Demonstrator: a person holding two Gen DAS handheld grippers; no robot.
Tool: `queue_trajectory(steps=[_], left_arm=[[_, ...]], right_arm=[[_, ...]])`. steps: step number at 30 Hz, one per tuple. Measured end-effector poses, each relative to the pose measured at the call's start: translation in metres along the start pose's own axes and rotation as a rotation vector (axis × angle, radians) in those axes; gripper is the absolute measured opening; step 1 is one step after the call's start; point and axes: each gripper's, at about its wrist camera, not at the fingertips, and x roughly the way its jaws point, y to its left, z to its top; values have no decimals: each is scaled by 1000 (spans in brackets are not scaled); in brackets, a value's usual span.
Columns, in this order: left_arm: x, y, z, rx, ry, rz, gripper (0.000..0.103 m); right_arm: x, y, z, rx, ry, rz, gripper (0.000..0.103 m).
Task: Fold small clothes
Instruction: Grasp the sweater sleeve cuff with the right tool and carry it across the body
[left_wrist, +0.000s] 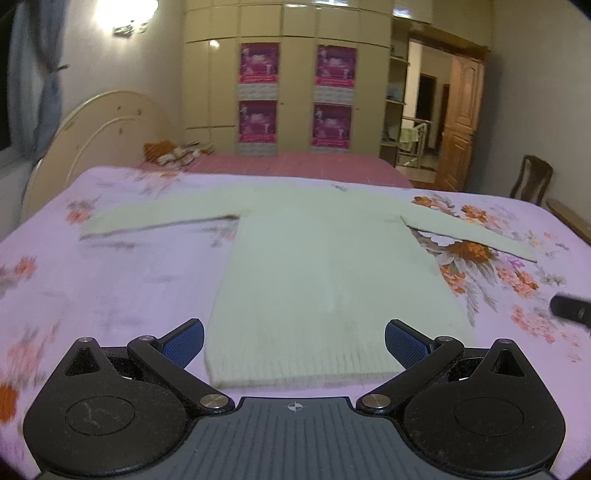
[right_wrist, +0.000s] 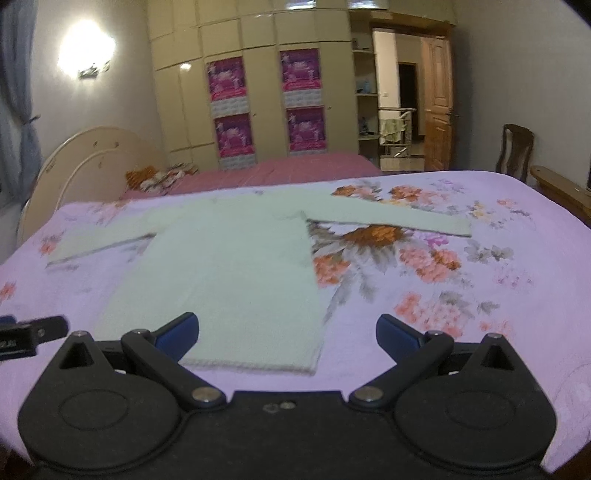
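A pale green knit sweater lies flat on the lilac floral sheet, hem towards me, both sleeves spread out sideways. My left gripper is open and empty, its blue pads above the hem. The sweater also shows in the right wrist view. My right gripper is open and empty, over the hem's right corner. The right gripper's tip shows at the right edge of the left wrist view; the left gripper's tip shows at the left edge of the right wrist view.
The sheet covers a raised surface whose front edge is near me. Behind it stand a pink bed with a cream headboard, a wardrobe with posters, a wooden door and a chair.
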Motion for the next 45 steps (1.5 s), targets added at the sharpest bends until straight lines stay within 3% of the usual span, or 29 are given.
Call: queue_trajectory(steps=[7, 15, 16, 17, 18, 20, 24, 30, 33, 34, 39, 41, 43, 45], left_arm=[[79, -1, 48, -29, -9, -21, 103], [203, 7, 100, -54, 7, -57, 103], [219, 7, 106, -59, 8, -56, 103], [232, 7, 112, -60, 10, -56, 103], [248, 7, 117, -60, 16, -52, 103], [276, 4, 125, -67, 21, -42, 103], [321, -3, 132, -67, 58, -24, 103], [357, -13, 130, -71, 96, -5, 103], [355, -15, 128, -70, 102, 22, 103], [355, -17, 128, -65, 96, 29, 103], [366, -18, 123, -65, 117, 69, 103], [369, -18, 123, -91, 122, 76, 103], [371, -18, 123, -101, 119, 69, 103], [374, -19, 124, -89, 124, 56, 103]], right_arm=[[62, -39, 41, 112, -40, -58, 100], [151, -85, 87, 230, -59, -143, 94], [159, -89, 92, 230, -62, -159, 82], [172, -95, 98, 236, -58, -175, 48], [184, -100, 103, 245, -42, -194, 37], [203, -116, 109, 281, -35, -223, 42], [231, -162, 110, 387, -52, -260, 42], [277, -241, 92, 590, -27, -319, 44], [303, -280, 72, 742, -8, -289, 43], [310, -291, 65, 789, -12, -278, 38], [321, -305, 60, 832, -78, -225, 37], [326, -311, 61, 830, -76, -225, 17], [329, -317, 59, 834, -75, -223, 6], [331, -319, 59, 830, -79, -213, 5]])
